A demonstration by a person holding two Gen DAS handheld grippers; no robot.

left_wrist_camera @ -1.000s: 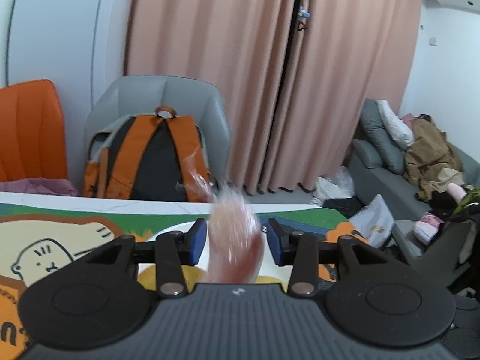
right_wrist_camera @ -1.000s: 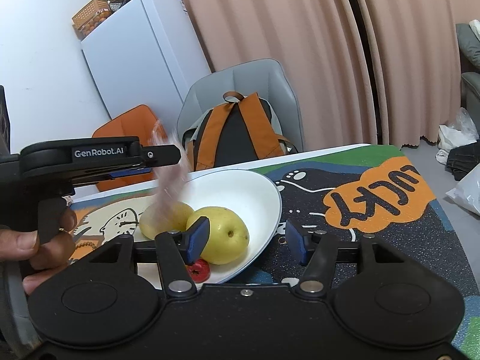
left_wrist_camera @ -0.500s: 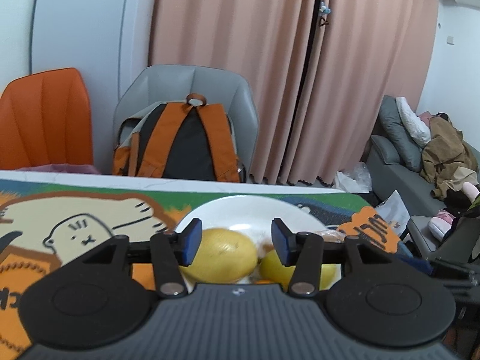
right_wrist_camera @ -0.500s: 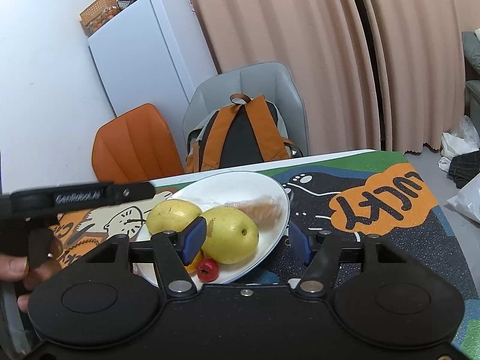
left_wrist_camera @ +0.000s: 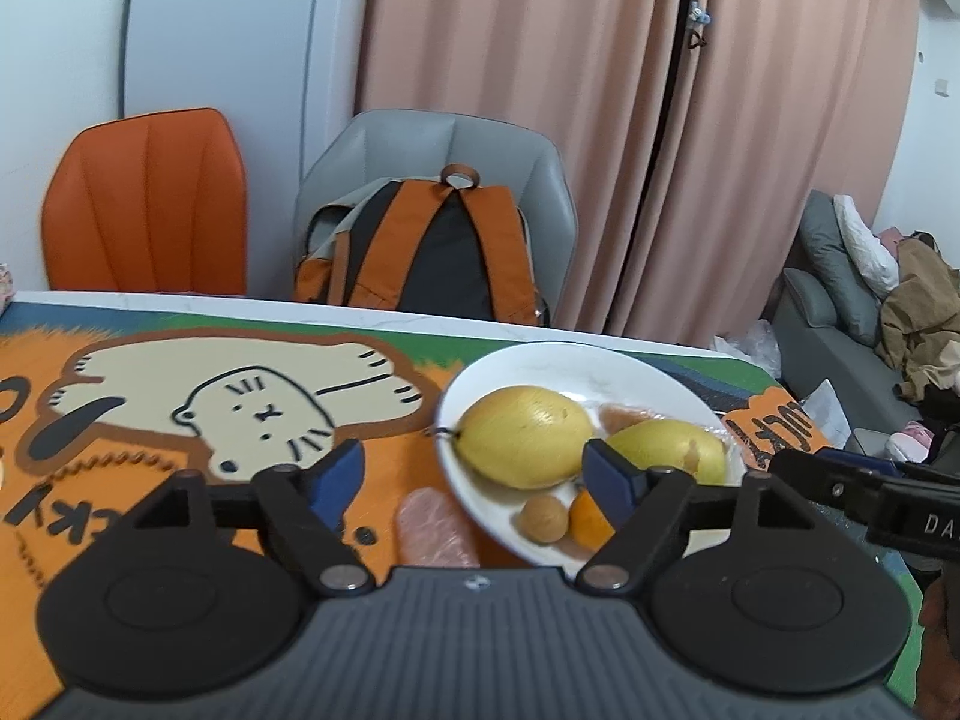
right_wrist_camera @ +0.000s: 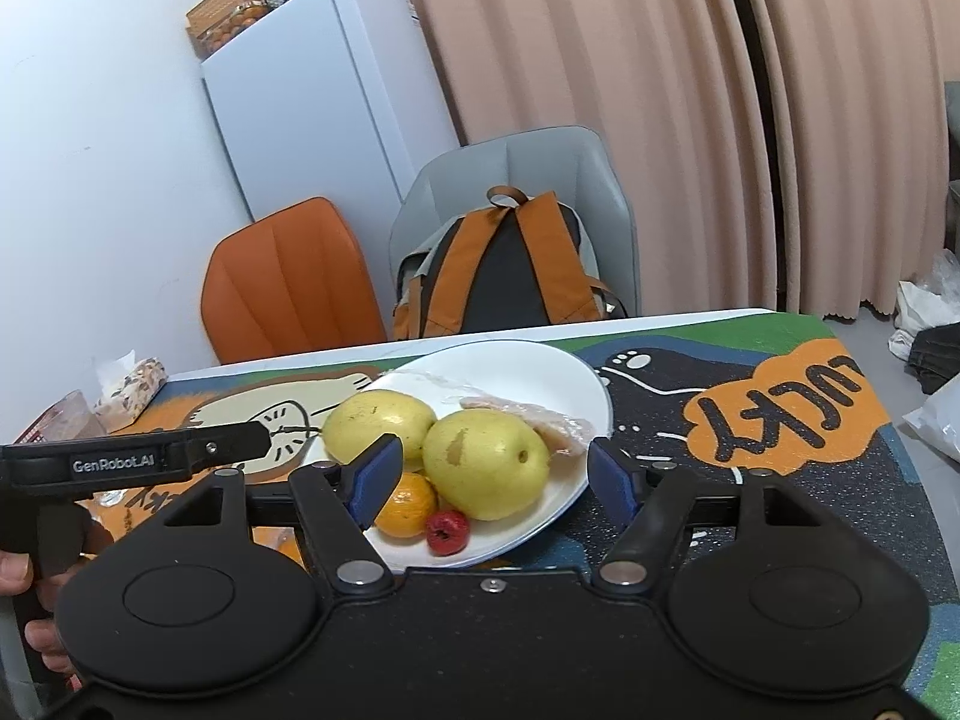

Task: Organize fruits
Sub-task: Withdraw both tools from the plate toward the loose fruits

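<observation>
Between the spread, empty fingers of the left gripper [left_wrist_camera: 474, 474] a pink wrapped fruit [left_wrist_camera: 435, 528] lies on the cartoon mat [left_wrist_camera: 180, 396], just beside the white plate [left_wrist_camera: 600, 360]. Over that plate's fruit the right gripper [right_wrist_camera: 489, 474] hovers, equally wide, holding nothing. Beyond the table stand a backpack [right_wrist_camera: 510, 264] on a grey chair [right_wrist_camera: 540, 156] and a pink curtain [right_wrist_camera: 600, 60].

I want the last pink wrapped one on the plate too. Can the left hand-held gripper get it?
Probably yes. The left hand-held gripper is open and empty, and the wrapped pink fruit lies on the mat just ahead between its fingers, beside the white plate, with nothing on top.
</observation>
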